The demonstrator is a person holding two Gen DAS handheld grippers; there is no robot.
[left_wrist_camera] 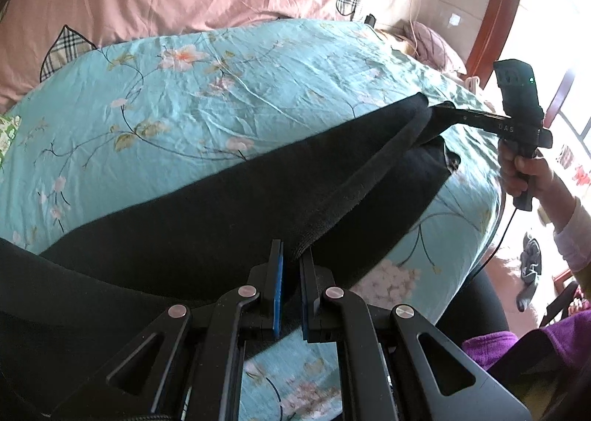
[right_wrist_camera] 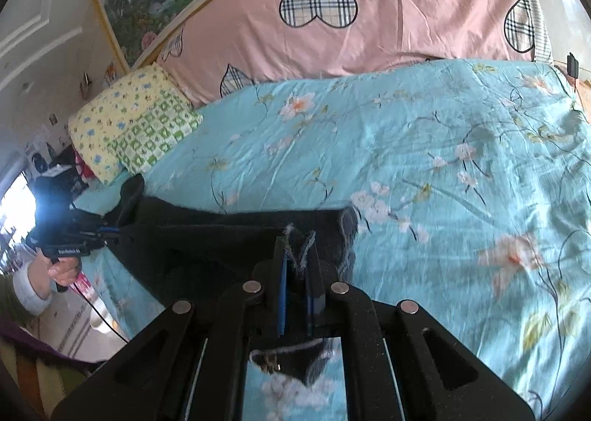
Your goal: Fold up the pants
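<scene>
Left wrist view. Left gripper (left_wrist_camera: 291, 265): jaws clamped on a thick ribbed edge of the black pants (left_wrist_camera: 221, 214), apparently the waistband. Pants lie on the blue floral bedspread (left_wrist_camera: 221, 88), along the bed's near edge, long axis running from this gripper to the right gripper (left_wrist_camera: 443, 107), which is pinched on the far end. A hand (left_wrist_camera: 524, 177) holds its handle.

Right wrist view. Right gripper (right_wrist_camera: 295, 265): jaws closed on a frayed hem of the pants (right_wrist_camera: 221, 236). Cloth stretches left to the left gripper (right_wrist_camera: 110, 228). Pink quilt (right_wrist_camera: 369, 33) and yellow pillow (right_wrist_camera: 129, 118) at the far edge. Each gripper holds one end; the fold likely carries one end along that axis to the other.
</scene>
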